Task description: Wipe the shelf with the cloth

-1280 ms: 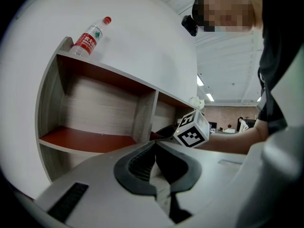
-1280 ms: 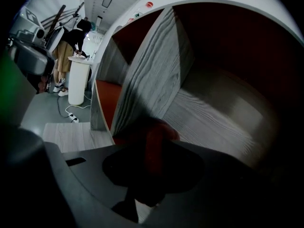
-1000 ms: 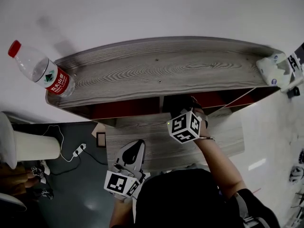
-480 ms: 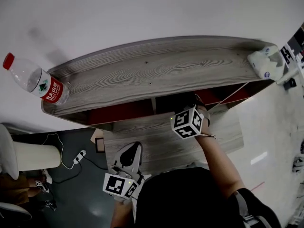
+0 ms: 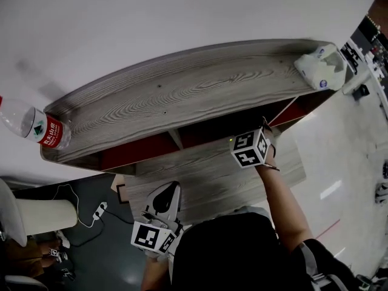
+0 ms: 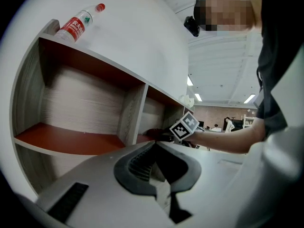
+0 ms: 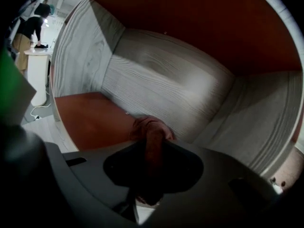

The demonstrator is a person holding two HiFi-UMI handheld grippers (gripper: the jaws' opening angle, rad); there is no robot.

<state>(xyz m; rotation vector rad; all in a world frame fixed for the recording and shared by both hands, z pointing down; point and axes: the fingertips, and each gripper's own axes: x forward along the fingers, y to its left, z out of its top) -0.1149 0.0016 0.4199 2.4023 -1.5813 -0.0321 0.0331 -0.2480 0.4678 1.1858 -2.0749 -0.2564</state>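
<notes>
The right gripper (image 7: 148, 148) pinches a crumpled reddish-brown cloth (image 7: 151, 127) against the red-brown board (image 7: 90, 120), near the back wall of the right compartment of the grey wood-grain shelf (image 5: 182, 96). The left gripper (image 6: 156, 151) hangs in front, jaws pressed together and empty. Wiping seems under way; how much is done cannot be told.

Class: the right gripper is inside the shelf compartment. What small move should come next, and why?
Probably drag the right gripper sideways across the red shelf board: its fingers are shut on the cloth, bunched by the back wall, and bare board lies beside it.
</notes>
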